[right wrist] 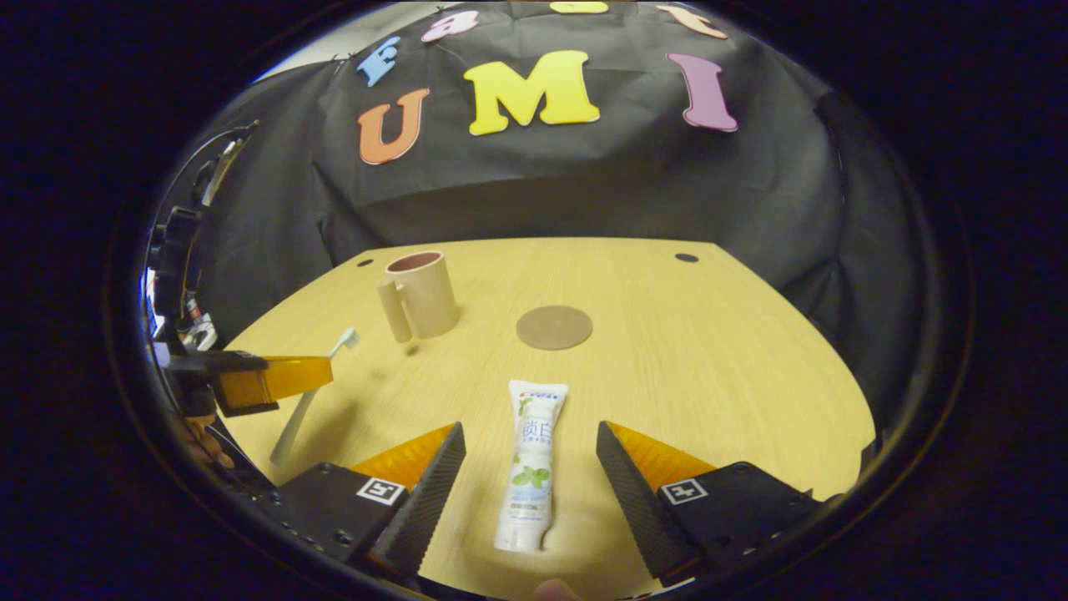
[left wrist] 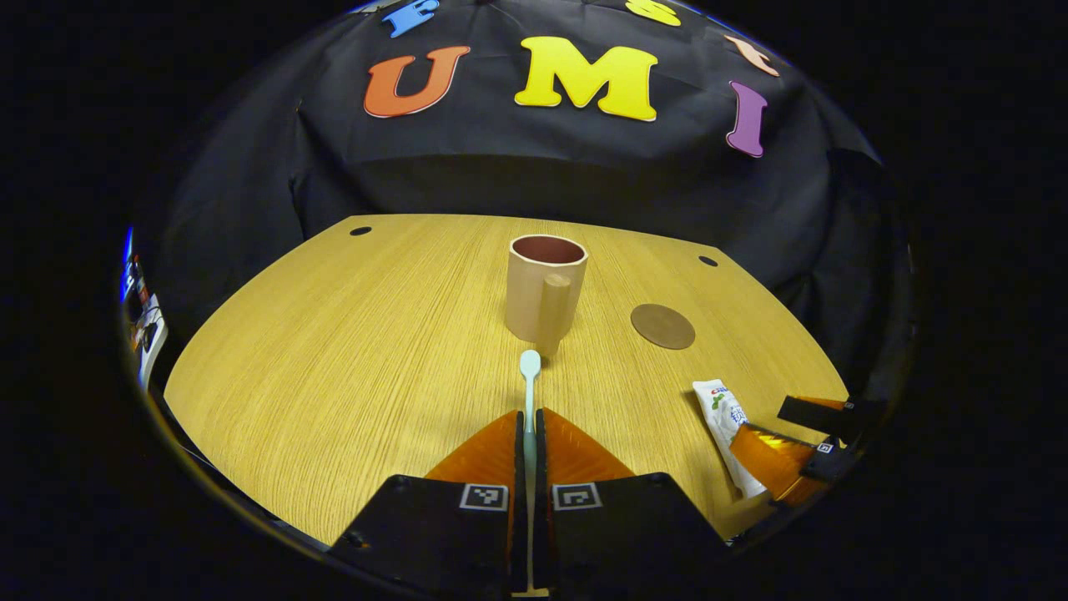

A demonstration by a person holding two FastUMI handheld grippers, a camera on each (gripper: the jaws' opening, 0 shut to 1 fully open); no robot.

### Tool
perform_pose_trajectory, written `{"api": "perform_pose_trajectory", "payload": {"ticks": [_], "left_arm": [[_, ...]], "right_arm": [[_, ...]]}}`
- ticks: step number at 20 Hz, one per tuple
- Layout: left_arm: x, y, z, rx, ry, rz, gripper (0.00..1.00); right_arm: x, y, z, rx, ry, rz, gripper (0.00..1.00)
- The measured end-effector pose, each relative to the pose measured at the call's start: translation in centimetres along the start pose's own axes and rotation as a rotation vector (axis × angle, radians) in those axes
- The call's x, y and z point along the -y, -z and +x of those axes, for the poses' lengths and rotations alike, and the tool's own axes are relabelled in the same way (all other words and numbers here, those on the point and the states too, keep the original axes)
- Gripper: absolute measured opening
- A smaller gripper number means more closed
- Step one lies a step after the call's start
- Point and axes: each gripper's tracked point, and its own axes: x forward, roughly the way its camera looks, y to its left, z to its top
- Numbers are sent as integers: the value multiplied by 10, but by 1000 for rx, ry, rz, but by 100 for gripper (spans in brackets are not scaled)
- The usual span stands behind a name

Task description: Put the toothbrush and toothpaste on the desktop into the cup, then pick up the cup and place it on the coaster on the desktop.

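Note:
My left gripper [left wrist: 530, 416] is shut on a pale toothbrush [left wrist: 530, 371], whose head points toward the beige cup [left wrist: 545, 288]. The cup stands upright on the wooden desktop [left wrist: 350, 351], handle facing me, with nothing visible in it. In the right gripper view the left gripper [right wrist: 321, 373] holds the toothbrush [right wrist: 338, 342] lifted and tilted over the desktop, left of the cup [right wrist: 420, 294]. My right gripper [right wrist: 529, 442] is open, its fingers on either side of the white toothpaste tube [right wrist: 531, 455] lying flat. The round brown coaster [right wrist: 554, 326] lies beyond the tube, right of the cup.
The desktop [right wrist: 717, 359] has small dark holes near its far corners, one of them [right wrist: 686, 257] at the far right. Black cloth wall rises behind it. At the far left edge of the right gripper view there is equipment [right wrist: 179, 250] and part of a hand [right wrist: 200, 446].

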Motion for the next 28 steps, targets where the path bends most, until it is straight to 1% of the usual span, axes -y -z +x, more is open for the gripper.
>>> {"api": "perform_pose_trajectory", "payload": {"ticks": [5,6,7,8,10,13,14,15,16,17,19,20,22,25,28], "left_arm": [[-4,-16,-7,51,-7,31,5],[-6,-21,-8,64,-11,33,6],[-8,-27,-8,82,-16,37,6],[-9,-33,-9,103,-20,42,6],[-10,-44,-8,136,-15,47,6],[-7,-59,-7,189,-8,53,5],[-5,-64,-6,207,0,52,5],[-4,-68,-4,219,9,40,5],[-3,-70,-3,225,16,29,5],[-3,-75,-2,237,15,27,5],[-3,-89,2,262,4,38,5],[-1,-96,6,274,1,46,5],[-2,-112,13,315,-6,58,5],[5,-142,22,429,16,60,5],[12,-161,35,506,56,45,5]], "right_arm": [[5,8,17,-64,43,8,93],[7,10,22,-83,52,14,87],[8,13,28,-99,54,20,76],[7,16,30,-119,60,23,68],[5,18,31,-131,57,16,58],[6,17,30,-139,69,-8,57],[8,19,38,-144,74,6,58],[8,14,27,-152,63,24,38],[7,16,33,-153,58,19,34],[6,17,34,-150,41,21,33],[-4,16,35,-151,-32,33,24],[-5,17,35,-154,-59,28,22],[-4,15,34,-143,-74,18,16],[-10,13,31,-105,-97,-38,16],[-26,10,24,-67,-160,-50,15]]}}
